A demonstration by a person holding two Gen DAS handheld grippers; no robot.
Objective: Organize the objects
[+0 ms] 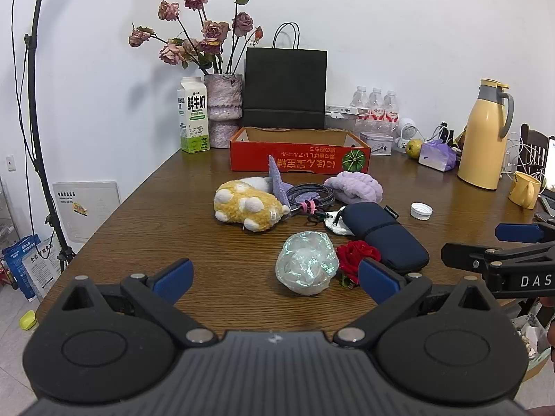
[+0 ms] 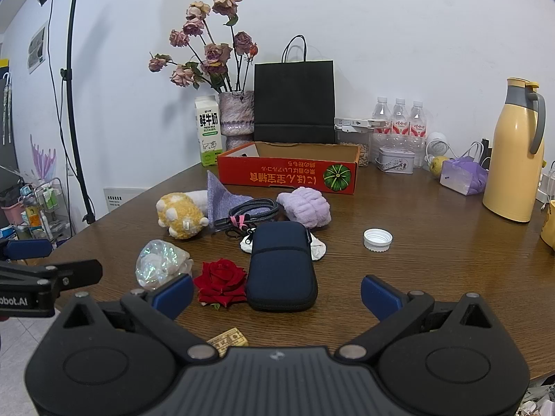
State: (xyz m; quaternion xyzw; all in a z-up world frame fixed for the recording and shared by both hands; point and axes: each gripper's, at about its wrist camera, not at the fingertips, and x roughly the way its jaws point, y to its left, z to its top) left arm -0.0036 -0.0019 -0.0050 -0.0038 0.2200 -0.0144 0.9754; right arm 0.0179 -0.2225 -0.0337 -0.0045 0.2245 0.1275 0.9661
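Both grippers hover spread and empty before the clutter.

Left wrist view: the left gripper gapes, the iridescent bag just ahead between its jaws; best advanced squarely. Right wrist view: the right gripper gapes toward the navy pouch; the red box far ahead looks mostly empty.
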